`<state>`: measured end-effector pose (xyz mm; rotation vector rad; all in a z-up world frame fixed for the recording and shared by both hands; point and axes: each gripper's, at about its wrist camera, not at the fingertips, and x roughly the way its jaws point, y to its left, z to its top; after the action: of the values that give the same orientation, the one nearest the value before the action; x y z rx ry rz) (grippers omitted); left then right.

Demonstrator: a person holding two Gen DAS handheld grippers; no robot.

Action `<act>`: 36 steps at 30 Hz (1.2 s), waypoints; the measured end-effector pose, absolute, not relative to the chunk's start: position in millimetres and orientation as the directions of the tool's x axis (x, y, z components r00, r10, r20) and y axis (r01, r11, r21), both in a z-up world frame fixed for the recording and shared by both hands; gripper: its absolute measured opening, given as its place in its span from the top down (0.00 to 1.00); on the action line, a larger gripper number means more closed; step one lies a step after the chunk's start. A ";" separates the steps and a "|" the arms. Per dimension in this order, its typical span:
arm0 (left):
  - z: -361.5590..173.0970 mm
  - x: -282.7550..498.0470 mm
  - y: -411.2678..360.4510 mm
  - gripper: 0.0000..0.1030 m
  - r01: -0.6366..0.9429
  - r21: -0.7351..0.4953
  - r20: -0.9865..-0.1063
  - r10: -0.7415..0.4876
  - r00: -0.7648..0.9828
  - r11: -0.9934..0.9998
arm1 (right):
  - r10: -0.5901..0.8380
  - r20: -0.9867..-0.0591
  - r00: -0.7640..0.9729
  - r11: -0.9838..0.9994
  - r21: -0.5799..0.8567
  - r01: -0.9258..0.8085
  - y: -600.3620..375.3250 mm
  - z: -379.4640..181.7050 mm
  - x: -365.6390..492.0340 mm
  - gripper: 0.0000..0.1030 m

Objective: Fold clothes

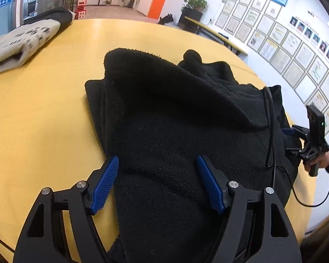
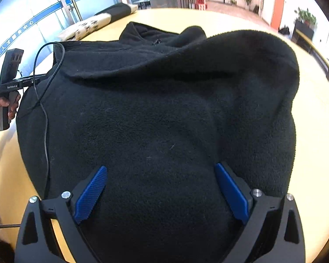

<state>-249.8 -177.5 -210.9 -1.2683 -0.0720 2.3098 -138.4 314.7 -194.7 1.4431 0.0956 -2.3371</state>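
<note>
The black fleece jacket (image 1: 175, 131) runs off the bottom edge of both wrist views and hides much of the yellow desk (image 1: 43, 120), while the framed sheets (image 1: 285, 50) on the wall are too small to read, as is the folded beige garment's (image 1: 17, 41) print.

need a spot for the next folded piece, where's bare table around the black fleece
Bare yellow tabletop lies between the black fleece garment and the folded beige printed cloth, and beyond the fleece's far edge. The cable side is crowded.
</note>
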 end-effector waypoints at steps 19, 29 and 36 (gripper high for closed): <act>-185.8 -321.6 -145.2 0.20 -0.491 -0.318 -0.771 0.523 -0.364 -0.811 | -0.463 -0.771 -0.438 -0.882 0.349 0.317 376.2 -152.4 -208.3 0.13; -176.8 -372.2 -163.1 0.23 -0.349 -0.363 -0.736 0.495 -0.461 -0.864 | -0.333 -0.727 -0.600 -0.941 0.293 0.167 433.5 -136.0 -214.7 0.13; -167.0 -304.9 -96.6 0.18 -0.677 -0.188 -0.747 0.551 -0.372 -0.712 | -0.461 -0.755 -0.467 -0.866 0.268 0.422 395.6 -130.7 -159.5 0.10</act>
<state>-304.9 -96.6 -167.0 -1.0732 0.1928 2.1141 -159.5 395.6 -130.7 1.2134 -0.0588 -2.3213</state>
